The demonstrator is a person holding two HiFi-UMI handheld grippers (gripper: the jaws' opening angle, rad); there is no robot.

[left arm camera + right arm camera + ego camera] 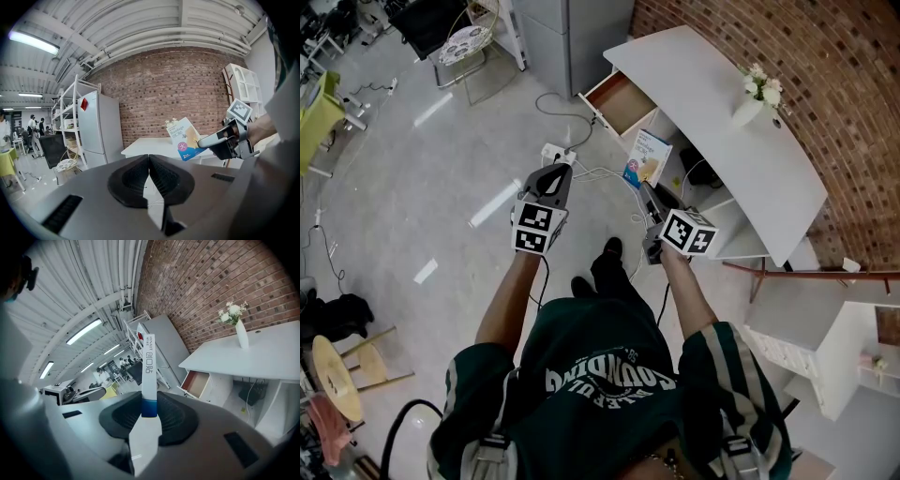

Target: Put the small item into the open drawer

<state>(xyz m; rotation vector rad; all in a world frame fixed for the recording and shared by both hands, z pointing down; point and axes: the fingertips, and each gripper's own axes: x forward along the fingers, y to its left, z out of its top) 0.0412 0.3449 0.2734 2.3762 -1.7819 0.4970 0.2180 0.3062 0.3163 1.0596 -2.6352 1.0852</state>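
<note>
My right gripper (650, 192) is shut on a flat white-and-blue bandage box (646, 159). In the right gripper view the bandage box (149, 376) stands edge-on between the pads, and the right gripper (149, 412) points toward the desk. The open drawer (619, 101), with a reddish-brown inside, sticks out of the white desk (722, 122) at its far left end; the open drawer (196, 383) also shows in the right gripper view. My left gripper (553, 176) hangs beside the right one with its jaws shut and empty, and the left gripper (148, 180) view shows the bandage box (183, 138) to its right.
A white vase with flowers (757, 96) stands on the desk top. A power strip (556, 153) and cables lie on the floor below the drawer. A grey cabinet (572, 37) stands left of the desk. White shelving (825, 347) is at the right, chairs (459, 47) far left.
</note>
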